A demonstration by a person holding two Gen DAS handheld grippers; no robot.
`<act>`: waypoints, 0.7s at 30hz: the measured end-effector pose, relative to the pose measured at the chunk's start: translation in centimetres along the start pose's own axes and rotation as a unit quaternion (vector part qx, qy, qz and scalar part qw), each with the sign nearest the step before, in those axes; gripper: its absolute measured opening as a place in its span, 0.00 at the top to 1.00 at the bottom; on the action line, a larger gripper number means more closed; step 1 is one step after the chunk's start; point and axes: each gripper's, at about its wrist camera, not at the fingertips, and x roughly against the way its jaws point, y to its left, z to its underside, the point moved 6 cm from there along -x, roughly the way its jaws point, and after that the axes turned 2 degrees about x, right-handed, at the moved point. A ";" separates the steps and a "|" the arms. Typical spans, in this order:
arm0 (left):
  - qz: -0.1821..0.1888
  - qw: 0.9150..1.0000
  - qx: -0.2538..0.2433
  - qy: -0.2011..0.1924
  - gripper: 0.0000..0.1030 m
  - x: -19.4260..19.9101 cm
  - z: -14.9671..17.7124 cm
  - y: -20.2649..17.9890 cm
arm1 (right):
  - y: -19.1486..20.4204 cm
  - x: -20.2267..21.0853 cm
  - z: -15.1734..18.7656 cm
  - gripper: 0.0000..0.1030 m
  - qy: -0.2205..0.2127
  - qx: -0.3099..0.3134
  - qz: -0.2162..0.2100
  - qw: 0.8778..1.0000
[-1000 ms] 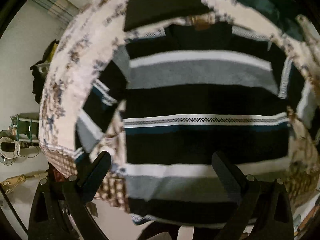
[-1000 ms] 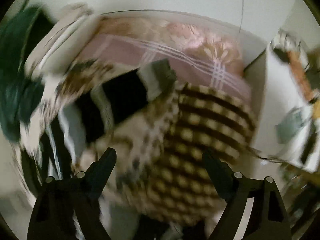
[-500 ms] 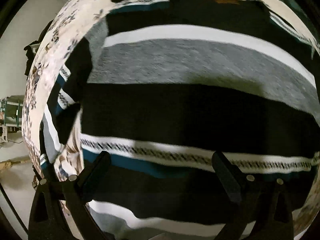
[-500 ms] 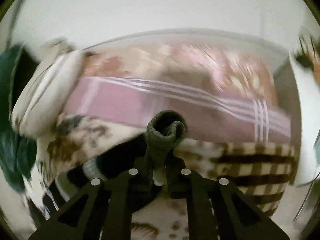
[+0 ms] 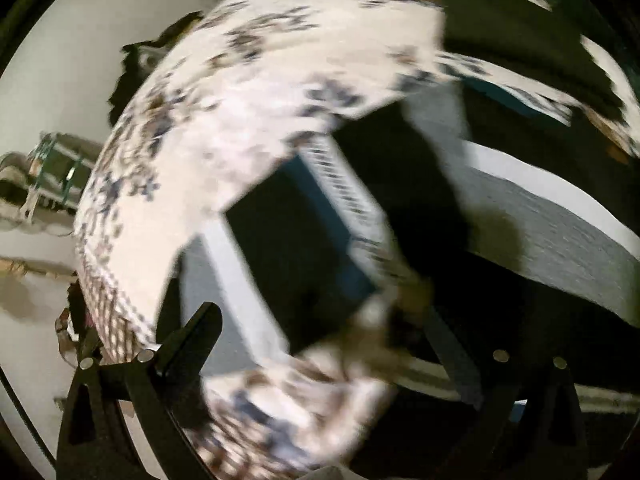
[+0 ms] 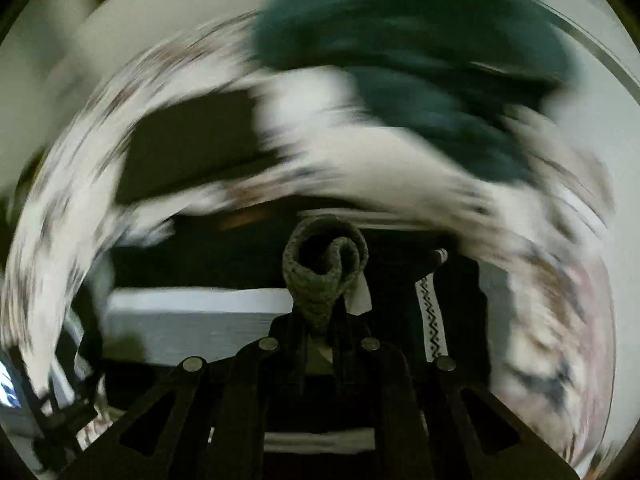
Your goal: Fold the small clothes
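Note:
A striped sweater (image 5: 560, 232) in black, grey, white and teal lies on a cream patterned blanket (image 5: 240, 120). Its left sleeve (image 5: 304, 248) slants across the left wrist view. My left gripper (image 5: 332, 344) is open just above the sleeve's lower part, holding nothing. My right gripper (image 6: 320, 320) is shut on the sweater's grey ribbed cuff (image 6: 324, 268), which curls up between the jaws. Below it in the right wrist view lie the sweater's grey band (image 6: 192, 320) and a zigzag stripe (image 6: 432, 320). Both views are blurred by motion.
A dark teal garment (image 6: 420, 72) lies on the blanket beyond the sweater. A black cloth patch (image 5: 520, 32) lies at the blanket's far side. Past the bed's left edge are a white wall, floor and a green rack (image 5: 60, 176).
My right gripper closed on the grey cuff and swung left, carrying it over the sweater's body. My left gripper moved down close to the sweater, then left to the sleeve.

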 end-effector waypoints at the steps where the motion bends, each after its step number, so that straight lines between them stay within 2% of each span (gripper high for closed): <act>1: -0.004 1.000 0.007 0.004 0.00 -0.6 -0.2 1.0 | 3.9 -2.0 -0.1 0.91 0.011 0.034 -0.001 0.999; 3: -0.006 1.000 0.023 0.010 0.00 -1.8 -0.6 2.9 | 11.1 -5.6 0.3 0.91 0.032 0.094 0.003 0.995; 6: -0.008 0.999 0.037 0.011 0.00 -3.2 -1.4 5.3 | 18.2 -8.2 2.4 0.91 0.045 0.151 0.020 0.987; 10: -0.001 0.999 0.047 0.015 0.00 -4.7 -1.6 6.6 | 22.4 -9.4 4.3 0.91 0.063 0.165 0.030 0.984; 12: 0.003 0.998 0.049 0.025 0.00 -5.5 -1.6 7.1 | 22.8 -9.8 5.0 0.87 0.087 0.169 0.034 0.981; 14: 0.016 0.998 0.059 0.031 0.00 -5.8 -1.4 8.0 | 21.9 -9.2 5.2 0.76 0.105 0.139 -0.010 0.985; 16: 0.026 0.997 0.068 0.031 0.00 -5.3 -0.9 9.3 | 20.1 -7.5 6.0 0.32 0.123 0.074 -0.100 0.985; 17: 0.031 0.996 0.073 0.034 0.00 -5.1 -0.4 10.0 | 18.5 -6.4 6.6 0.25 0.125 0.045 -0.113 0.985; 18: 0.041 0.995 0.084 0.044 0.00 -4.7 0.9 11.3 | 17.1 -5.6 7.3 0.21 0.127 0.027 -0.109 0.986; 20: 0.057 0.990 0.104 0.073 0.00 -4.4 3.5 13.1 | 13.5 -4.0 9.5 0.21 0.143 -0.009 -0.089 0.986; 21: 0.075 0.984 0.125 0.100 0.00 -4.3 5.6 14.4 | 12.1 -3.5 10.3 0.21 0.148 -0.023 -0.080 0.985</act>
